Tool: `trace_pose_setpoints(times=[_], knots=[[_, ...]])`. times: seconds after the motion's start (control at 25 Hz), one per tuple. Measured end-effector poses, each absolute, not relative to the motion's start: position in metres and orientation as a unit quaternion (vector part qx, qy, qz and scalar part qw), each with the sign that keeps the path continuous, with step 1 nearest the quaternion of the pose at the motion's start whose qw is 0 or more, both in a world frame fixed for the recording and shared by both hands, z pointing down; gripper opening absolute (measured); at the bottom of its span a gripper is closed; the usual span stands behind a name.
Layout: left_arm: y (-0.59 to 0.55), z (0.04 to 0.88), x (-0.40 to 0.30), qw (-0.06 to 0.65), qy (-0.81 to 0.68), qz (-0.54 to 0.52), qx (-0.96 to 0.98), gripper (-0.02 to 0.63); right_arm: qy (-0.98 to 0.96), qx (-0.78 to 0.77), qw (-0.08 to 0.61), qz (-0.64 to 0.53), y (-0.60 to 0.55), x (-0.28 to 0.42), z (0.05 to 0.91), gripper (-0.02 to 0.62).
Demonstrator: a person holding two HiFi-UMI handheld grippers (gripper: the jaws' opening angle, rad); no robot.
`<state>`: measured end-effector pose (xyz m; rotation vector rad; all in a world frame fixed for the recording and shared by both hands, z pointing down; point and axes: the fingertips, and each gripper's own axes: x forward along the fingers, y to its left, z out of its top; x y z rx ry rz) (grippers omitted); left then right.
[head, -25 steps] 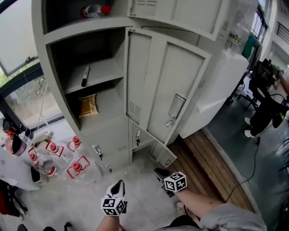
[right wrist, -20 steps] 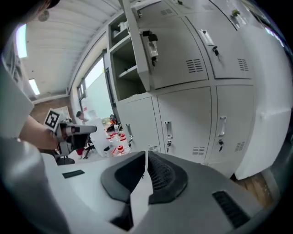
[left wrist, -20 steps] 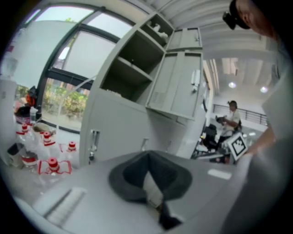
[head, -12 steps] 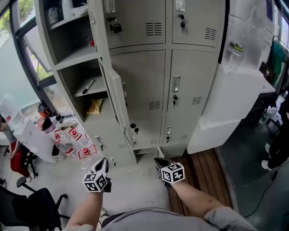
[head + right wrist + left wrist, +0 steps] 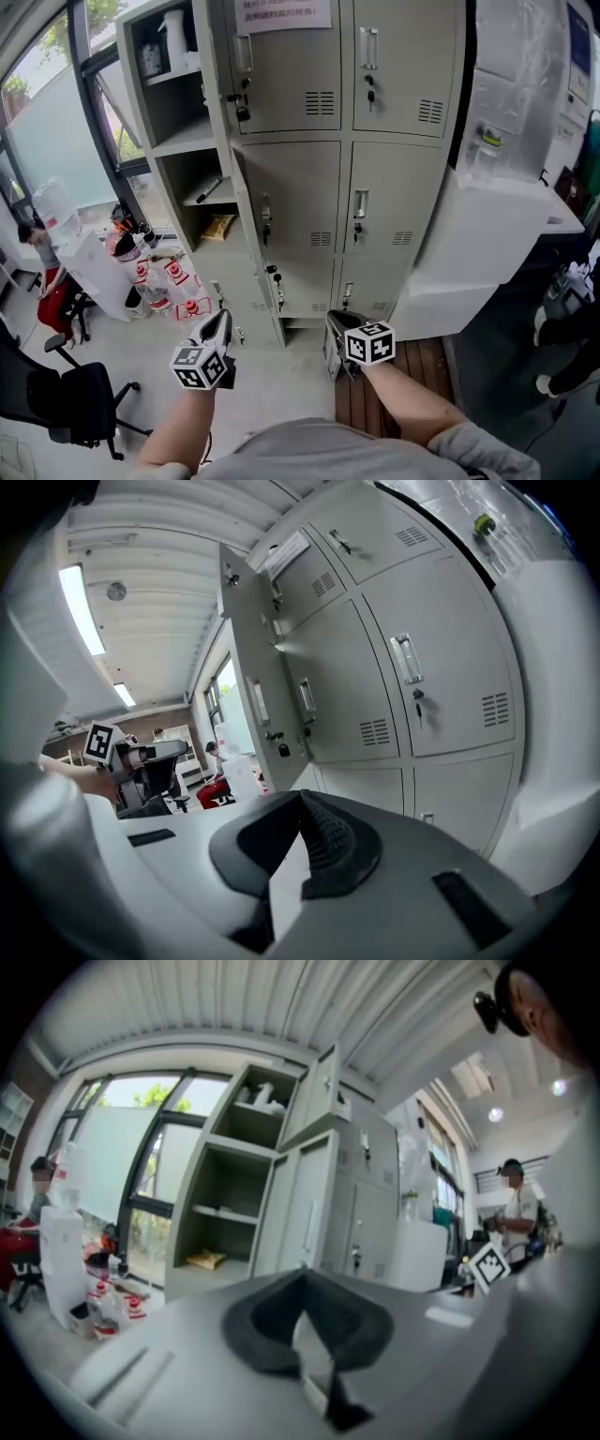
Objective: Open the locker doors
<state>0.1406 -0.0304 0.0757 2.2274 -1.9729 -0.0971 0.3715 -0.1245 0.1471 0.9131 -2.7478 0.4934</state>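
The left gripper [image 5: 221, 323] and the right gripper [image 5: 338, 324] are held low in front of the locker bank [image 5: 342, 141], well apart from it. Each has its jaws pressed together with nothing between the pads. In the left column, the door leaves [image 5: 251, 682] are swung out and stand edge-on between the exposed shelves [image 5: 187, 139] and the closed doors [image 5: 394, 202] of the centre and right columns. A dark pen [image 5: 209, 190] lies on one shelf, and a yellow packet [image 5: 220, 225] lies on the shelf below. A white plastic-wrapped unit [image 5: 506, 225] stands just beside the right column. A wooden platform [image 5: 384, 394] lies on the floor at its foot. Red-capped bottles [image 5: 178, 286] are clustered on the floor by the left column. An office chair [image 5: 70, 403] and a seated person [image 5: 42, 258] are at the far left, near the window [image 5: 56, 122].
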Motion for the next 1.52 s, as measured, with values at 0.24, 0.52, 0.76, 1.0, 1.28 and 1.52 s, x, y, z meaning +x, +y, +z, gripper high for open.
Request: trace_pose_setpoints(times=[0.24, 0.52, 0.76, 1.0, 1.28, 1.52], knots=[[-0.014, 0.025, 0.153, 0.071, -0.638, -0.067, 0.764, 0.005, -0.938, 0.304, 0.093, 0.141, -0.107, 0.366, 0.085, 0.008], [0.006, -0.005, 0.136, 0.048, -0.608, -0.086, 0.788, 0.005, -0.936, 0.326, 0.064, 0.116, -0.092, 0.345, 0.032, 0.008], [0.013, -0.011, 0.107, 0.044, -0.592, -0.080, 0.801, 0.005, -0.925, 0.358, 0.037, 0.119, -0.090, 0.334, 0.020, 0.008], [0.008, -0.017, 0.101, 0.042, -0.573, -0.077, 0.815, 0.005, -0.921, 0.371, 0.023, 0.115, -0.090, 0.327, 0.009, 0.008], [0.005, -0.019, 0.098, 0.041, -0.567, -0.081, 0.819, 0.005, -0.920, 0.376, 0.022, 0.108, -0.095, 0.325, 0.006, 0.006], [0.004, -0.017, 0.098, 0.045, -0.570, -0.082, 0.816, 0.005, -0.920, 0.375, 0.030, 0.108, -0.098, 0.326, 0.012, 0.006]])
